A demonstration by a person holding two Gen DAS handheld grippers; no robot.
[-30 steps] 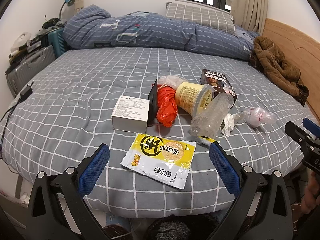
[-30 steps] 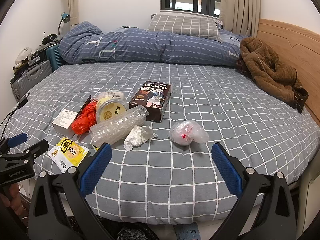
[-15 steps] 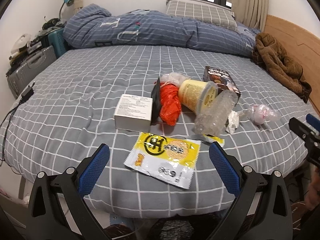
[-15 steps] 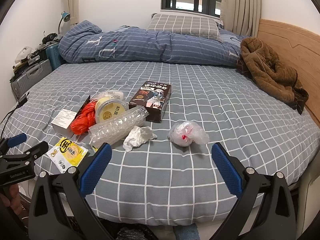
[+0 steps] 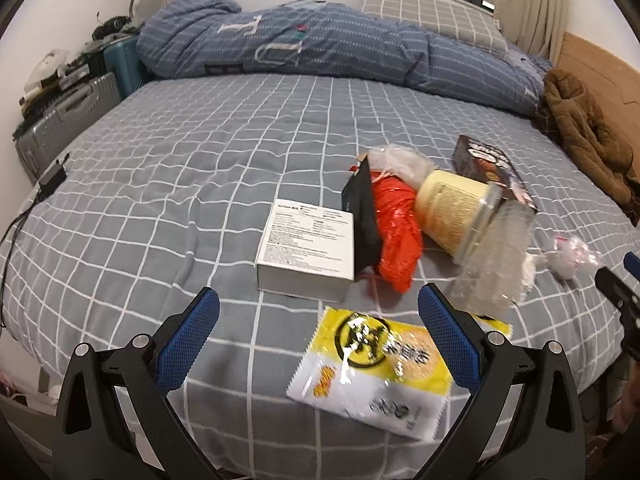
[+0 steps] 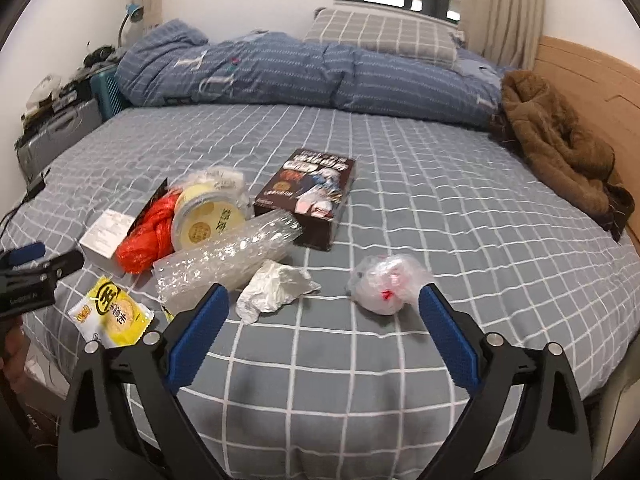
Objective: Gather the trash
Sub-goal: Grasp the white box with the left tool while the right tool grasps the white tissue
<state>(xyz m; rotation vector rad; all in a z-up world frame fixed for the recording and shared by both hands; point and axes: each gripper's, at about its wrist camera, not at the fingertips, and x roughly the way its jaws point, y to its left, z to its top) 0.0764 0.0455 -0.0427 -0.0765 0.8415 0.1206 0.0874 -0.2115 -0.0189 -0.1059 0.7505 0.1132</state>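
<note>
**Two grippers close in on litter strewn across a bed**

A heap of trash lies on the near half of a grey checked bed, within reach of both grippers at the bed's near edge. The left gripper hangs with its fingers spread wide and empty, tilted down over the yellow packet, which lies flat at the near edge; the packet's right side runs under the right finger in the left view, though contact cannot be told. Just beyond it sit a white box, an orange bag and a yellow tub on its side, touching one another.

The right gripper has just been closing slightly, yet its fingers remain spread with nothing between the pads. It points down toward a crumpled tissue and a clear bag, both just beyond its tips. A bubble-wrap roll and a dark box lie farther left and back.

Each gripper appears lined up on the piece nearest it, likely so that both can pick at once. Nothing has yet been lifted, and no bin is in sight.
</note>
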